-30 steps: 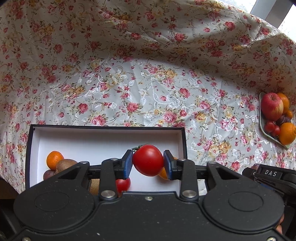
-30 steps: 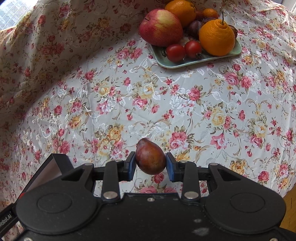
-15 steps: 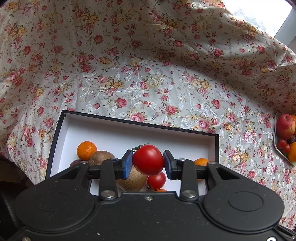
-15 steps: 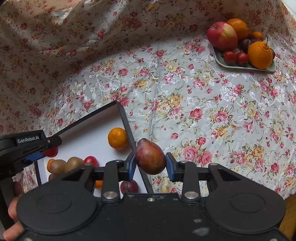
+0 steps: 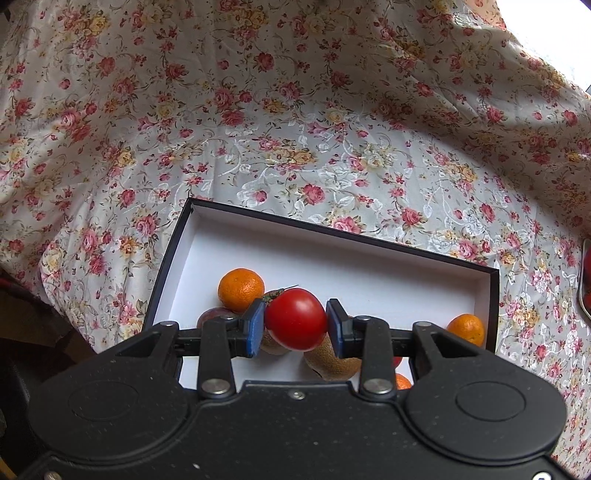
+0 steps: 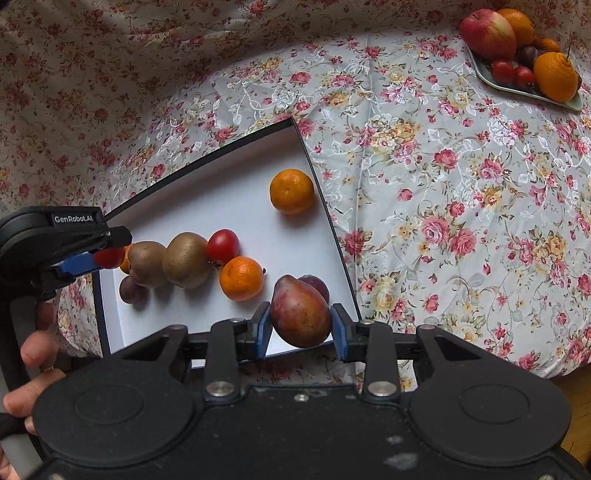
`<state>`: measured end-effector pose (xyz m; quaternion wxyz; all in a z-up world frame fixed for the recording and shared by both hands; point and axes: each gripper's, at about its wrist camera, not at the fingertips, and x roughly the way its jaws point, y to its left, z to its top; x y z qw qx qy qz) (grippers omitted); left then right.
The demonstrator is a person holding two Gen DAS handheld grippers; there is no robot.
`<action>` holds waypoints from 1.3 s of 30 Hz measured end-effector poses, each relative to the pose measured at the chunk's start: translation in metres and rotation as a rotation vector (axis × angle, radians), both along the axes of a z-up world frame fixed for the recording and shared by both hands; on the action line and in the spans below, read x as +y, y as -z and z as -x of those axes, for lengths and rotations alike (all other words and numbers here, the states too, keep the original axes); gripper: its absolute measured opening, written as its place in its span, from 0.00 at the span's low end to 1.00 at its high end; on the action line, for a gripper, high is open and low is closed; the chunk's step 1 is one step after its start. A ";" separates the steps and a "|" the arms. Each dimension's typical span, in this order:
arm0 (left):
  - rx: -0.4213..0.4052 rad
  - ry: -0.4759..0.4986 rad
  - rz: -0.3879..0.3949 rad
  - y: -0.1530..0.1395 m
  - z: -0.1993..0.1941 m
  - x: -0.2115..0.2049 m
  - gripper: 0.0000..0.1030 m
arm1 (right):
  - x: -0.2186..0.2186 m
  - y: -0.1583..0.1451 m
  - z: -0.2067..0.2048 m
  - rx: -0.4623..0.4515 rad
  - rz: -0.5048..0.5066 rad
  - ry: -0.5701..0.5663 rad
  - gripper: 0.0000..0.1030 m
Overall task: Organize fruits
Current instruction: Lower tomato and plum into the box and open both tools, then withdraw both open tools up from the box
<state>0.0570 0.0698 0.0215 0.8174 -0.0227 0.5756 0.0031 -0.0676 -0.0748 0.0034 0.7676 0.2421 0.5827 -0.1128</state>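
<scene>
The tomato sits clamped between the blue pads of the left gripper, hanging over the box near its left end, above the fruit clustered there. The red pear is clamped the same way in the right gripper, over the box's near right corner, just in front of a plum lying by the right wall.

The step in hand looks like the carry-in: both fruits are over the box but not yet set down. The next move likely calls for lowering each one to a bare patch of white floor before letting go. The left needs care, since the kiwis and a mandarin lie right under its tomato; the middle and far side of the box are free.

In the box, counted from the right wrist view: two kiwis, two mandarins in plain sight with a sliver of a third behind the left gripper, one small tomato, two plums.

On the cloth, at the far right corner, a tray holds an apple, two small tomatoes, a large knobbed orange, at least two more oranges behind, and a plum.
</scene>
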 end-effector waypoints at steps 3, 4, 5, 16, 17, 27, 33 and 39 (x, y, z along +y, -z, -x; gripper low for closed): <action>-0.009 0.004 -0.001 0.000 -0.006 -0.003 0.43 | 0.009 0.006 -0.006 0.015 0.011 -0.021 0.35; -0.012 0.010 -0.002 0.000 -0.009 -0.006 0.43 | 0.010 0.008 -0.008 0.020 0.011 -0.024 0.35; -0.015 0.015 -0.002 -0.001 -0.012 -0.008 0.43 | 0.012 0.011 -0.010 0.027 0.008 -0.027 0.35; -0.015 0.051 0.004 0.001 -0.015 -0.022 0.43 | 0.020 0.019 -0.023 0.035 0.030 -0.058 0.35; -0.016 0.053 0.006 0.001 -0.015 -0.023 0.43 | 0.020 0.019 -0.024 0.034 0.022 -0.058 0.35; -0.021 0.060 0.004 -0.002 -0.013 -0.024 0.46 | 0.019 0.012 -0.023 0.003 -0.008 -0.081 0.36; -0.021 0.068 -0.011 -0.004 -0.007 -0.026 0.46 | 0.019 0.010 -0.022 0.005 0.008 -0.078 0.36; -0.039 0.079 -0.027 -0.010 0.007 -0.027 0.46 | 0.016 0.006 -0.019 -0.004 0.017 -0.063 0.36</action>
